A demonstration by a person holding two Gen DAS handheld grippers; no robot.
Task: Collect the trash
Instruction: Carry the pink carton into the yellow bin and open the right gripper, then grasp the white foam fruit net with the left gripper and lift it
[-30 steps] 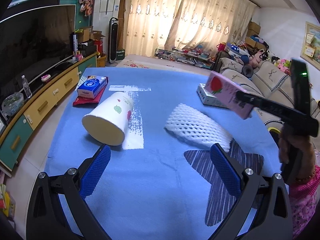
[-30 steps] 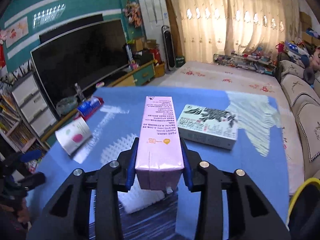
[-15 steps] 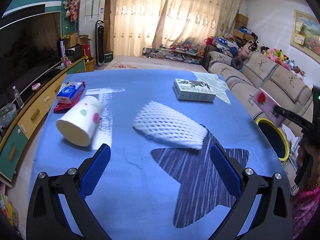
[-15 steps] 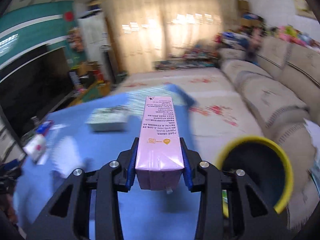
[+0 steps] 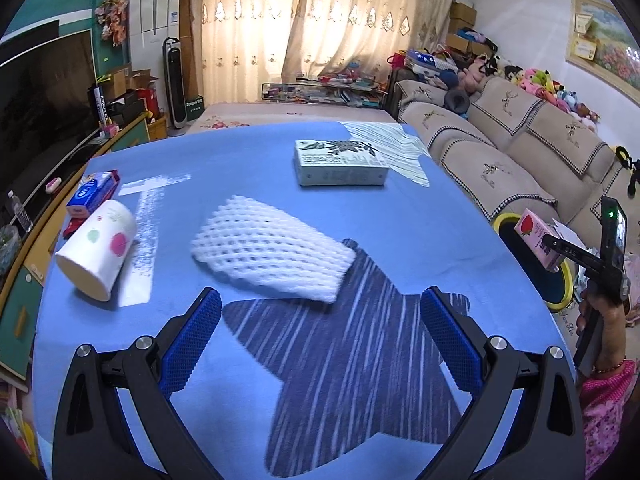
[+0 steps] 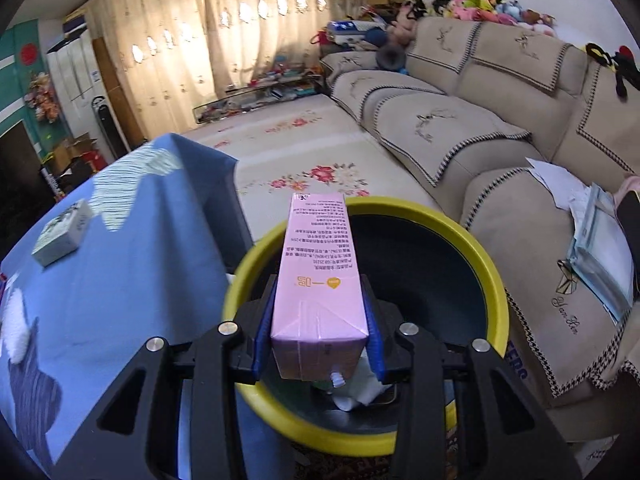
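Carton (image 6: 318, 276) now over bin (image 6: 486, 264) (seemingly), right gripper (image 6: 318, 320) clamped.

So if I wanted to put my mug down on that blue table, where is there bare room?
The widest bare patch is the near part of the blue table, between the left gripper and the white foam net. Another lies between the net and the flat box. The left edge is crowded: a paper cup on its side and a blue packet.
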